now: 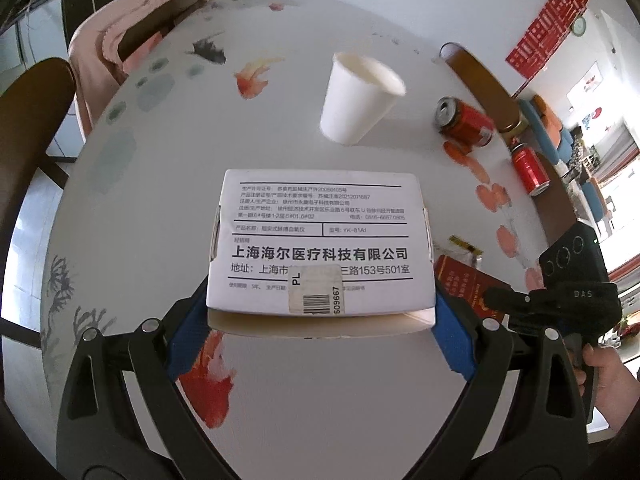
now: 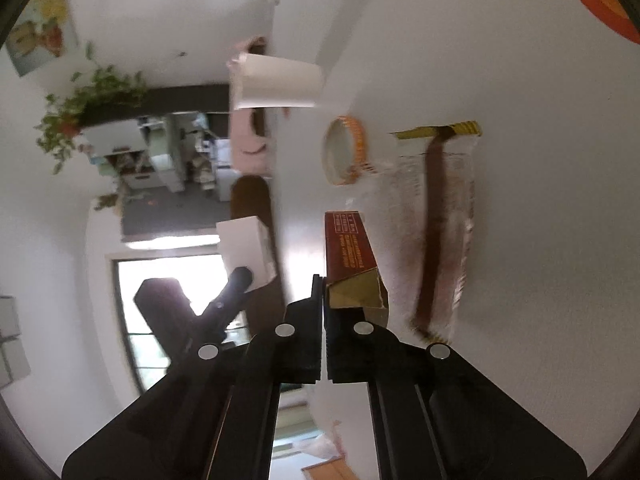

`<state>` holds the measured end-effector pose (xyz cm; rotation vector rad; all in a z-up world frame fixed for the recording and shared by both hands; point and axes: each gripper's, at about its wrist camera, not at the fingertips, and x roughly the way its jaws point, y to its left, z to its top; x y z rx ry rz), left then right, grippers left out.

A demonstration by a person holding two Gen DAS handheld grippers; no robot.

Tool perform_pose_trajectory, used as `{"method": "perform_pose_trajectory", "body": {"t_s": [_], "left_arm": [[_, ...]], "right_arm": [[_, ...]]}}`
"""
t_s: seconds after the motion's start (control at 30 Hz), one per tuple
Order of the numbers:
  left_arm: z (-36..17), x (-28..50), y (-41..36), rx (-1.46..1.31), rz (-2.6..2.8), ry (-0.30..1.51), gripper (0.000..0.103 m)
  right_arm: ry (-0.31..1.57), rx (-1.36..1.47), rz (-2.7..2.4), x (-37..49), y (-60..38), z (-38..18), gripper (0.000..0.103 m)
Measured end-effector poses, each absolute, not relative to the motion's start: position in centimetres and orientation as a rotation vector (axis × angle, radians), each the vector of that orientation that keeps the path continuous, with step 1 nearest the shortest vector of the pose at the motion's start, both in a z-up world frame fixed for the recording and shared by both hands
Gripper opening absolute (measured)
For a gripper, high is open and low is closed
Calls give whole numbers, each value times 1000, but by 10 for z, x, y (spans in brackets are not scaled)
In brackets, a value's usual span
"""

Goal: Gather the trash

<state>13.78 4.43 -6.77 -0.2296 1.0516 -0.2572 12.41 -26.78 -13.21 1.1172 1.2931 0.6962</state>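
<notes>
My left gripper (image 1: 320, 316) is shut on a white cardboard box (image 1: 320, 244) with black Chinese print, held above the round table (image 1: 280, 140); the box also shows in the right wrist view (image 2: 246, 250). A white paper cup (image 1: 358, 98) stands beyond it, also in the right wrist view (image 2: 276, 82). A red soda can (image 1: 466, 120) lies on its side at the right. My right gripper (image 2: 323, 292), rolled sideways, has its jaws shut beside the end of a red carton (image 2: 350, 256), seen too in the left wrist view (image 1: 464, 284); whether it grips the carton is unclear.
A clear plastic wrapper with a brown strip (image 2: 436, 220) and an orange-rimmed lid (image 2: 346, 150) lie on the table. A second red can (image 1: 530, 166) sits by the table's right edge. A chair with pink cloth (image 1: 132, 28) stands at the far left.
</notes>
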Motion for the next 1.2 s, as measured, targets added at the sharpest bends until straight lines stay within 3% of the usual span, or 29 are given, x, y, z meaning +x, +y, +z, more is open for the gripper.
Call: {"method": "perform_pose_trajectory", "body": {"t_s": [0.33,0.63,0.9,1.2], "left_arm": [[-20,118,-10,-152,-414,994,92],[-21,72,-171,46,-774,1038,92],[-34,-44,-336,191,-1040,1077,92],[-81,-208,-502,280,-1223,1199,92]], "right_arm": [[1013,1212,587,48,-371,-68,2],[765,1301,257,-123,-506,-54,2],[606,1395,69,-294,-606,-69,2],[603,1505,-85,-475,-713,-125,2]]}}
